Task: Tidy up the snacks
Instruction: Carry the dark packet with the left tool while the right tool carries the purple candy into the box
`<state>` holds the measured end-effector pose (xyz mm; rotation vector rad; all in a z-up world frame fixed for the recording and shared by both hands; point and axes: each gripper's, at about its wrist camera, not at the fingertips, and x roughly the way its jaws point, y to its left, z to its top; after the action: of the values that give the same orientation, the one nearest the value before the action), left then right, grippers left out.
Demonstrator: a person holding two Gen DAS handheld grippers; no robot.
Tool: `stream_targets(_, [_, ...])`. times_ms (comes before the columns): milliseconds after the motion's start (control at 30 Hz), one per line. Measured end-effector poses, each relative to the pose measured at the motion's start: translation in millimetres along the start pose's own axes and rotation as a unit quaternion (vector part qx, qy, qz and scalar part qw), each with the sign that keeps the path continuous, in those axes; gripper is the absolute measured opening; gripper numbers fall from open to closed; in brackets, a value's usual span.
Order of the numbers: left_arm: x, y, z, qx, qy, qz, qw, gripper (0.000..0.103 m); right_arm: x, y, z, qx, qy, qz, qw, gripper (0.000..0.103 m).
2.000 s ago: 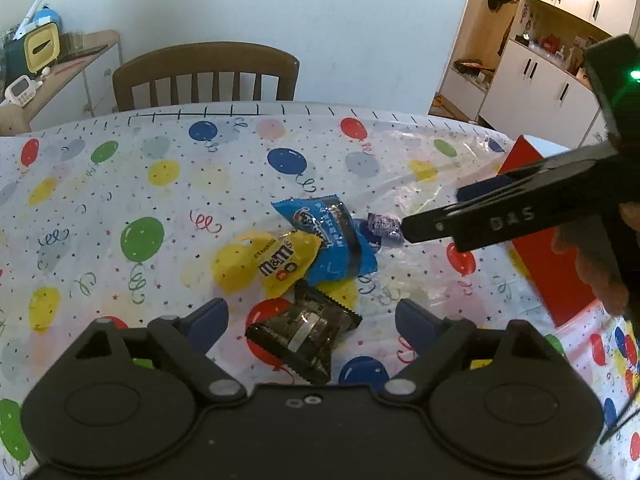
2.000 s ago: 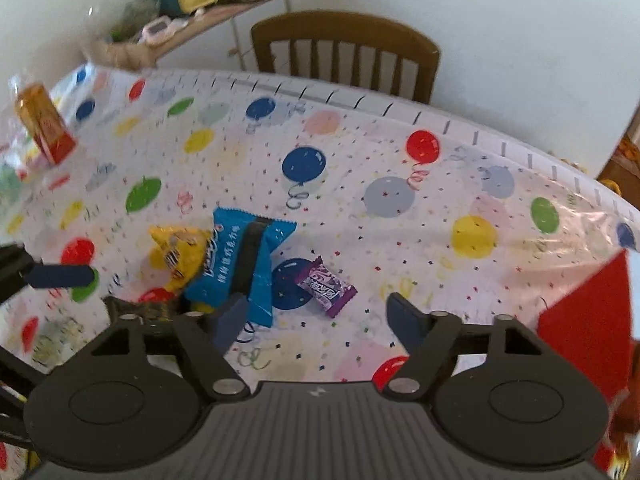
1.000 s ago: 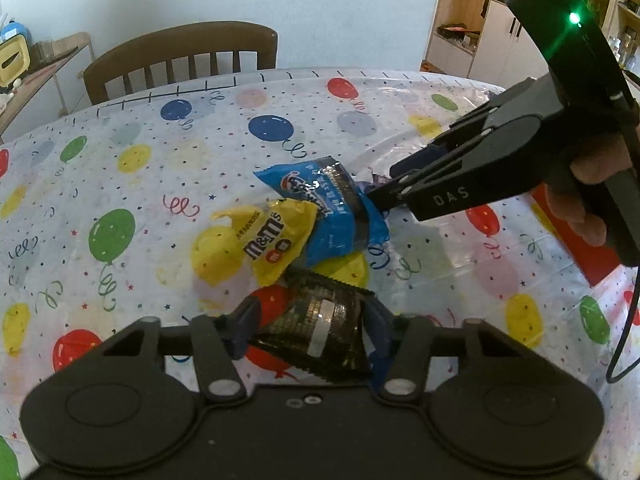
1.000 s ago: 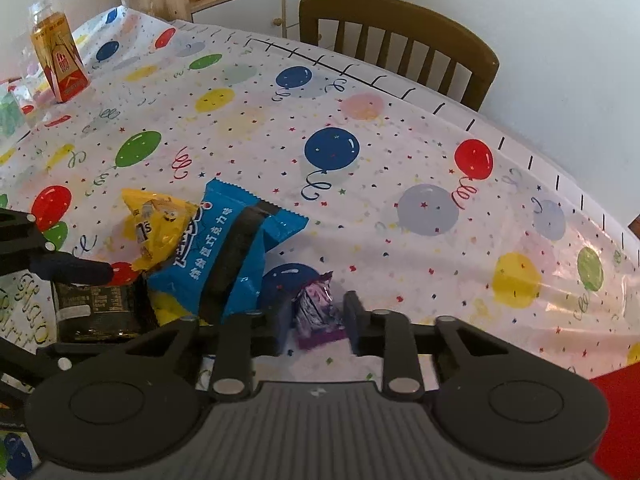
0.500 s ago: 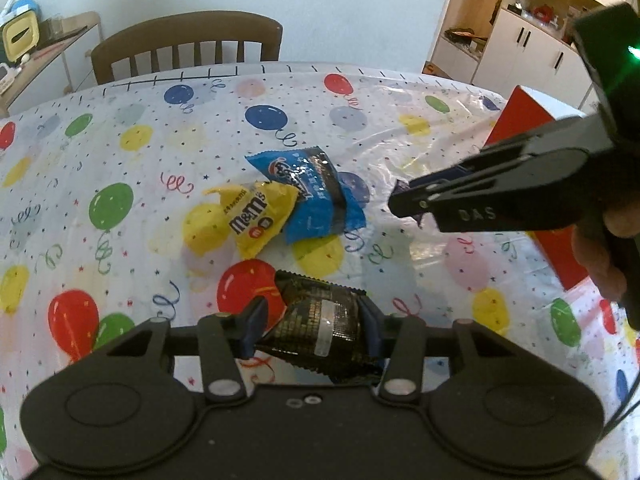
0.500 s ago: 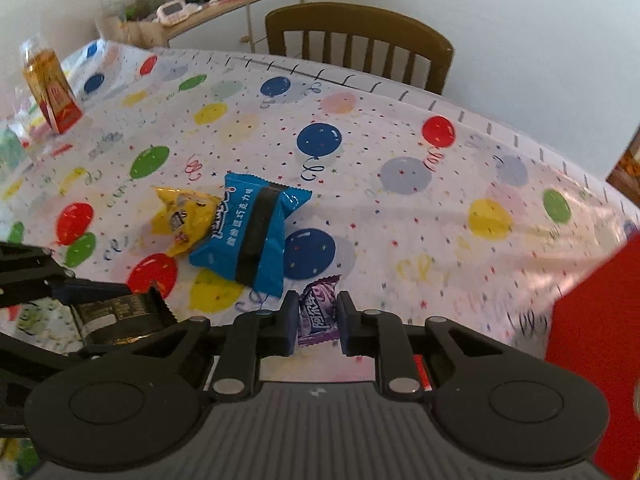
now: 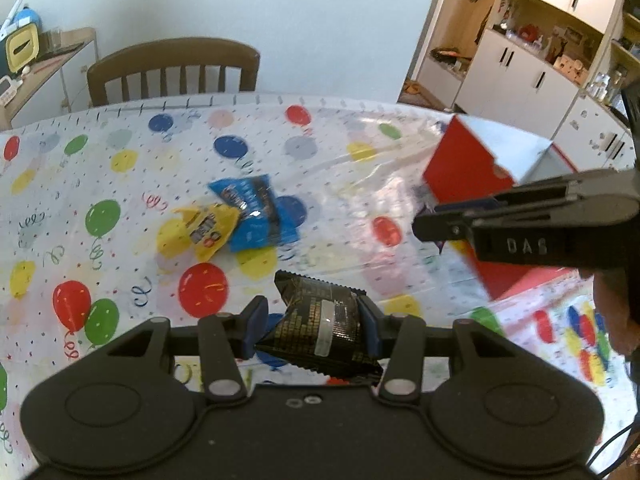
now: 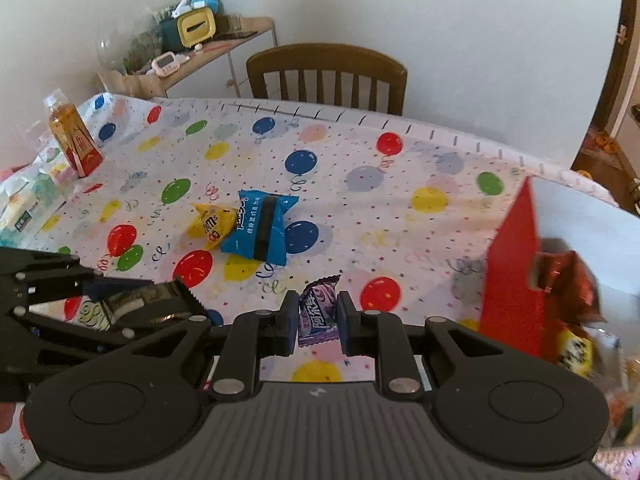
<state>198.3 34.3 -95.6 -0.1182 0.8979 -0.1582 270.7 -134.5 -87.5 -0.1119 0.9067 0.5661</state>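
Left gripper (image 7: pixel 310 330): jaws clenched on the black snack packet (image 7: pixel 320 326), packet tilted and clear of the counter (image 7: pixel 120 200). Right gripper (image 8: pixel 318 316): jaws clenched on the small purple candy (image 8: pixel 318 310), wrapper ends sticking out above and below the pads. Left wrist view shows the right gripper (image 7: pixel 420 226) side-on at 3 o'clock, tip in front of the red box (image 7: pixel 464 168); the purple candy is barely visible there. Right wrist view shows the left gripper (image 8: pixel 120 300) at 9 o'clock with the black snack packet (image 8: pixel 148 300) seen edge-on. On the counter, both views: yellow M&M's bag (image 7: pixel 208 232) touching and partly under the blue snack packet (image 7: pixel 256 216), around 11 o'clock from the left jaws and 11 o'clock from the right jaws. Only the right wrist view looks into the red box (image 8: pixel 512 272) at 3 o'clock: a red-brown wrapper (image 8: pixel 568 280) and a yellow one (image 8: pixel 574 350) inside; it also shows a bottle of orange drink (image 8: pixel 72 136) at 10 o'clock. Only the left wrist view shows the white kitchen cabinets (image 7: pixel 540 60) at 1 o'clock. Wooden chair (image 7: pixel 172 72) at 12 o'clock in both.
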Motion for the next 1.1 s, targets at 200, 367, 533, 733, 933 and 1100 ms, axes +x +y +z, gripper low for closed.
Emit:
stream_targets(200, [-21, -28, 9, 0.009, -0.018, -0.007, 0.9998, 0.047, -43, -11, -12, 0.009, -0.019, -0.005, 1.000, 0.020])
stream_targets(367, [-33, -52, 20, 0.011, -0.033, -0.018, 0.9992, 0.047, -75, -26, -20, 0.018, -0.037, -0.009, 0.999, 0.020])
stream_targets(533, [-42, -82, 30, 0.020, -0.052, -0.022, 0.9982, 0.047, -100, -45, -27, 0.026, -0.053, -0.015, 0.998, 0.020])
stream_targets(733, [-45, -123, 45, 0.029, -0.067, -0.024, 0.9970, 0.047, -126, -78, -33, 0.036, -0.069, -0.025, 0.997, 0.020])
stream_targets(933, [-40, -163, 61, 0.036, -0.072, -0.025, 0.9964, 0.047, -145, -117, -41, 0.045, -0.079, -0.034, 0.995, 0.020])
stream_targets(1100, [-28, -199, 68, 0.051, -0.072, -0.021, 0.9959, 0.047, -154, -153, -45, 0.057, -0.081, -0.041, 0.994, 0.020])
